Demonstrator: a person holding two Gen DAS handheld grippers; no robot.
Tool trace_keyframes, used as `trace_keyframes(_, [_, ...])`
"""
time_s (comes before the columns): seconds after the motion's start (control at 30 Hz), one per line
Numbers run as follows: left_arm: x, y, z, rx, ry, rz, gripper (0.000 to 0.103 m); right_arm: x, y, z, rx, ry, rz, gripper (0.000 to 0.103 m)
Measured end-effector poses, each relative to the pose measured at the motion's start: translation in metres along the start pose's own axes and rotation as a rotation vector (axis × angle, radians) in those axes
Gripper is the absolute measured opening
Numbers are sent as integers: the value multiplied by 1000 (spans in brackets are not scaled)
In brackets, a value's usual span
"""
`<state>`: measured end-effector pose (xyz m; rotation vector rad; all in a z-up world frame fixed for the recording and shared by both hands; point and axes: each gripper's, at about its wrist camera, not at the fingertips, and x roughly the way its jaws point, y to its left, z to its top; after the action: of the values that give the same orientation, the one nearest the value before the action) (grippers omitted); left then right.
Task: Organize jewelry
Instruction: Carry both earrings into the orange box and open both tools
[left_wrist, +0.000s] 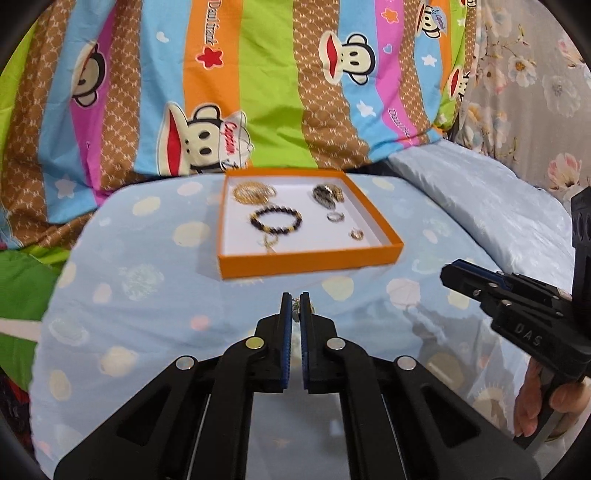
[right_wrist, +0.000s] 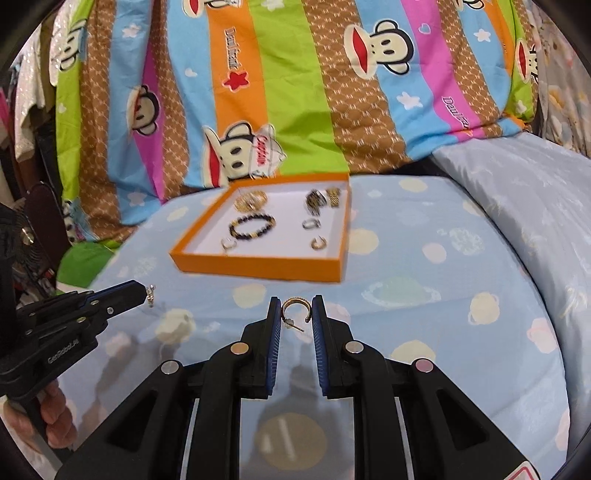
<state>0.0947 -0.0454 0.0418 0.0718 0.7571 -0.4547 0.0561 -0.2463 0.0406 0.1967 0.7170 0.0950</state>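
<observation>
The left gripper (left_wrist: 295, 308) has its two blue-padded fingers drawn nearly together on a small silvery piece of jewellery (left_wrist: 295, 309), too blurred here to name; from the right wrist view the same small piece (right_wrist: 150, 294) pokes out of the left gripper's tip (right_wrist: 142, 292) and looks like a small earring or charm, hanging clear of the sheet. The right gripper (right_wrist: 296, 314) is clamped on a gold half-hoop earring (right_wrist: 293, 309), arch up, each end pressed against a blue pad, its thin post slanting down between the fingers. In the left wrist view the right gripper (left_wrist: 448, 271) sits off to the right of the left one, its tips close together. Ahead of both grippers, well apart from their tips, an orange-rimmed box lid (left_wrist: 310, 261) with a white floor lies on the pale blue spotted bedsheet (left_wrist: 155, 302). Inside it, at the far left, lies a gold filigree piece (right_wrist: 251, 200); at the far right a dark-and-gold cluster (right_wrist: 322, 199); nearer, a black beaded bracelet (right_wrist: 252, 225) with gold spacers; a silver ring (right_wrist: 310, 223) and a gold half-hoop (right_wrist: 318, 242) on the right; and a small pale ring (right_wrist: 228, 243) near the front left. Behind the box rises a striped cartoon-monkey quilt (right_wrist: 303, 92).
</observation>
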Motion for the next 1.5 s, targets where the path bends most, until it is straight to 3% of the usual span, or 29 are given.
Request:
trace_keyframes(0.27, [5, 22, 78, 24, -90, 54, 3, 26, 16, 78, -54, -42, 7, 16])
trace_keyframes(0.47, [52, 26, 126, 39, -106, 71, 3, 83, 16, 111, -35, -1, 18, 16])
trace_keyframes(0.67, [124, 25, 147, 14, -15, 34, 3, 143, 2, 121, 20, 87, 29, 16])
trace_keyframes(0.8, [163, 22, 144, 5, 47, 22, 3, 172, -10, 118, 59, 143, 40, 16])
trace_keyframes(0.93, [187, 23, 137, -17, 96, -10, 5, 183, -13, 113, 59, 145, 46, 17])
trace_keyframes(1.13, [184, 28, 133, -46, 81, -22, 5, 175, -19, 113, 78, 107, 42, 17])
trace_keyframes(1.5, [103, 17, 122, 20, -56, 90, 15, 103, 4, 110, 24, -6, 10, 18])
